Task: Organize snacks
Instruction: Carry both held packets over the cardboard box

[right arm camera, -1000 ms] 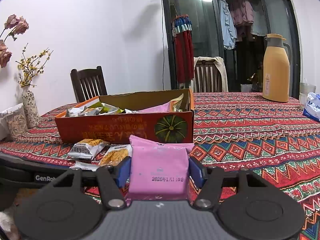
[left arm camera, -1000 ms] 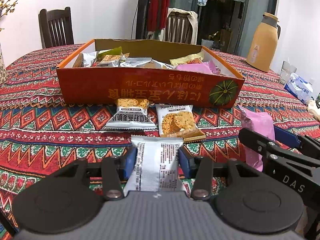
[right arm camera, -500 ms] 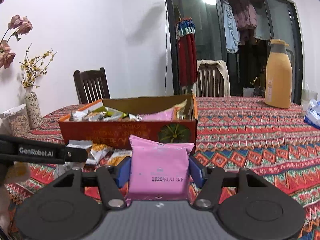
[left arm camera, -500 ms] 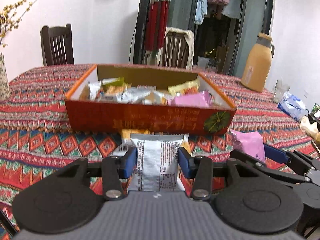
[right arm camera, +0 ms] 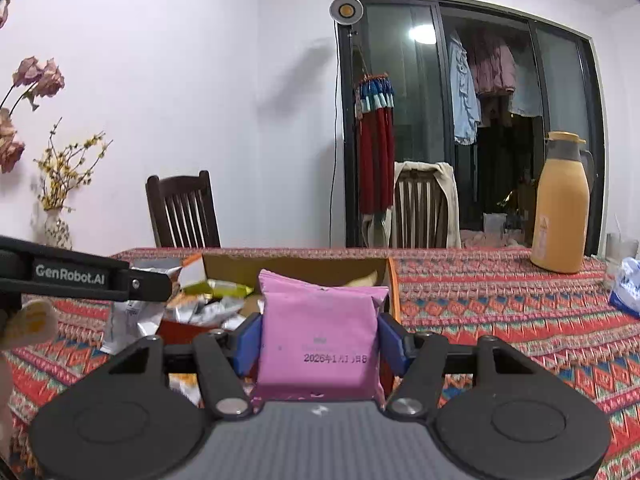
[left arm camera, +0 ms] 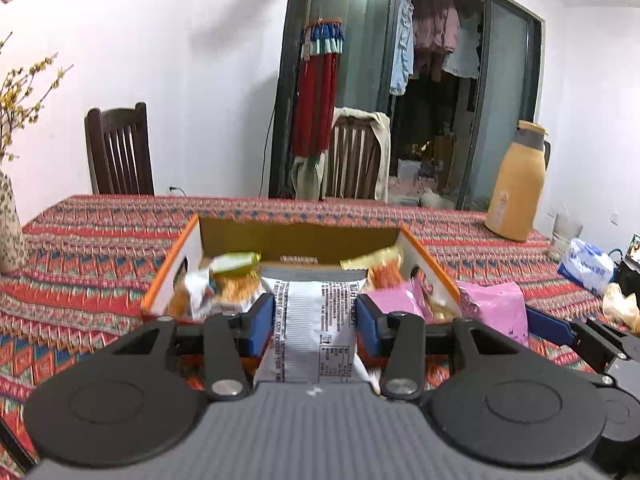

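My left gripper point(left arm camera: 315, 322) is shut on a silver-white snack packet point(left arm camera: 314, 332), held up in front of the orange cardboard box point(left arm camera: 298, 236). The box holds several mixed snack packets. In the right wrist view my right gripper point(right arm camera: 320, 338) is shut on a pink snack packet point(right arm camera: 318, 336), raised before the same box point(right arm camera: 292, 266). That pink packet point(left arm camera: 494, 310) also shows at the right of the left wrist view, with the right gripper's arm beside it. The left gripper's black arm point(right arm camera: 72, 274) crosses the left edge of the right wrist view.
A patterned red tablecloth point(right arm camera: 500, 320) covers the table. A tan thermos jug point(right arm camera: 560, 208) stands at the far right, a blue-white bag point(left arm camera: 586, 266) beside it. A vase with flowers point(right arm camera: 58, 228) is at the left. Two wooden chairs point(left arm camera: 120, 148) stand behind the table.
Both grippers have risen with their packets, so the box's inside now shows from above. The loose packets on the cloth in front of the box have dropped out of the left wrist view.
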`<move>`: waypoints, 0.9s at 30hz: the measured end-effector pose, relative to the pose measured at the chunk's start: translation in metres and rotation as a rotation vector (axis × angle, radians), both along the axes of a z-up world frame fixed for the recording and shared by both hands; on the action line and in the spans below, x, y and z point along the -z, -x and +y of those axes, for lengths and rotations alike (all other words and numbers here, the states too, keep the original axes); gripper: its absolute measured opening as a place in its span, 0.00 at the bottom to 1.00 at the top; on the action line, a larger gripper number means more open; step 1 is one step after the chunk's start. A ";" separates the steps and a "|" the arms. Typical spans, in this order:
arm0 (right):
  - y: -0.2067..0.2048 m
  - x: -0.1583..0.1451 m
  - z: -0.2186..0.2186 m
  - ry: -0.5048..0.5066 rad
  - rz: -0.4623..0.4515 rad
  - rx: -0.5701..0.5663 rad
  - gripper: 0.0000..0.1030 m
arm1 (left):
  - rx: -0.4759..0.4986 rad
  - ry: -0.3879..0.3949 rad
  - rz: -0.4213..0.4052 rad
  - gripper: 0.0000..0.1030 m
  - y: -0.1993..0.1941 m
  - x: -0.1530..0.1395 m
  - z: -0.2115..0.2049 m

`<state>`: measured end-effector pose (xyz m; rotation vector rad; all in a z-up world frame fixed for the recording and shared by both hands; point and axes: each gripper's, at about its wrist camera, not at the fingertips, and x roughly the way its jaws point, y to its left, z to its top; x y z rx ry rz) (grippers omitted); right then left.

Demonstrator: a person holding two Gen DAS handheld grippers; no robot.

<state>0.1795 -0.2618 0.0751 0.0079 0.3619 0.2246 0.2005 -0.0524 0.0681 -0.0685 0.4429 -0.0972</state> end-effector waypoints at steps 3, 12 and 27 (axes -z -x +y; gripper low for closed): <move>-0.011 -0.009 0.004 0.003 -0.015 0.002 0.59 | -0.013 -0.002 -0.016 0.44 -0.012 -0.009 0.002; -0.059 -0.025 0.016 0.020 -0.038 0.014 0.59 | -0.042 -0.012 -0.031 0.44 -0.052 -0.022 0.010; -0.144 0.002 0.038 0.028 0.032 0.054 0.59 | -0.114 0.045 -0.006 0.43 -0.127 0.004 0.037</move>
